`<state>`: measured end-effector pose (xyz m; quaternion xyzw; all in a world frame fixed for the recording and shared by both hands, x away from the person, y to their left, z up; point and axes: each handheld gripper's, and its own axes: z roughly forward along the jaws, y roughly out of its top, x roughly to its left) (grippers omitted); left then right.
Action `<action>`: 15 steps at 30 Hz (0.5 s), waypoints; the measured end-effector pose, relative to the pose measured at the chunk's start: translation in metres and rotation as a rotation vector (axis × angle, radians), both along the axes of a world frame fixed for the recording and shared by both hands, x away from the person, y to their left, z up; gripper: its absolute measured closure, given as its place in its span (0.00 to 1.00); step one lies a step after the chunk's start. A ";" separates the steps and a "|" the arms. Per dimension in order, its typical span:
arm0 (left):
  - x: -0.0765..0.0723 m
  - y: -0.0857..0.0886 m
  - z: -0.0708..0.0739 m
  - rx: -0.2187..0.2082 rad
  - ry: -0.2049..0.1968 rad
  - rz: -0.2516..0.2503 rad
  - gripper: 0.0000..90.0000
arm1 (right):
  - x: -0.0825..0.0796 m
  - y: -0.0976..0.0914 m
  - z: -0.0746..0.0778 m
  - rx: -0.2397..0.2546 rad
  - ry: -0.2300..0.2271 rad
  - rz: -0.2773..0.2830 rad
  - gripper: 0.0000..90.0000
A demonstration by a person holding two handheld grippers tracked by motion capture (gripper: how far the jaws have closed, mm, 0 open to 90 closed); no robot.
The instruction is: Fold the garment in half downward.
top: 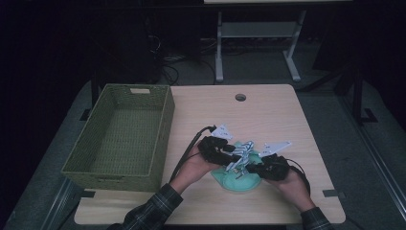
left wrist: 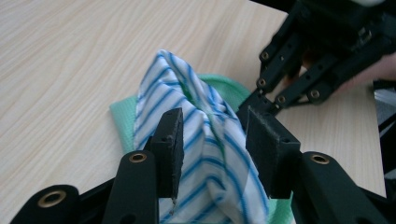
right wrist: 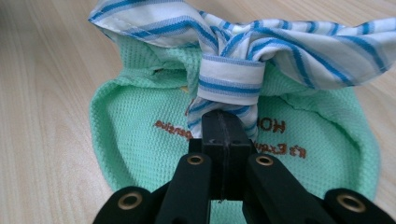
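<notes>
While right tool (right wrist: 223, 125) pinches striped cloth (right wrist: 243, 51) and left tool (left wrist: 215, 144) gapes around it: risks slipping, snagging green cloth (right wrist: 140, 140) beneath.

Left tool (top: 225, 152): held near the surface's front edge, jaws parted.
Right tool (top: 258, 167): held just beside it, jaws pressed together.

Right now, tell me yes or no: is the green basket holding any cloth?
No, the green basket sits bare inside, and the striped cloth lies on the table.
</notes>
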<state>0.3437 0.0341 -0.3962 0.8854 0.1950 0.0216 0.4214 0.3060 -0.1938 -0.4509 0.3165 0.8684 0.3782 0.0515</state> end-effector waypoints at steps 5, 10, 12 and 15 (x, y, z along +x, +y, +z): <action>0.011 -0.001 -0.010 0.005 0.046 0.022 0.63 | 0.001 0.005 -0.002 0.000 0.003 0.010 1.00; 0.015 0.000 -0.016 0.012 0.083 0.029 0.63 | 0.004 0.013 -0.003 -0.007 -0.002 0.027 1.00; 0.015 0.000 -0.018 0.012 0.107 0.026 0.64 | 0.005 0.015 -0.005 -0.010 -0.006 0.035 1.00; 0.017 0.000 -0.022 0.023 0.143 0.004 0.69 | 0.006 0.017 -0.005 -0.012 -0.002 0.030 1.00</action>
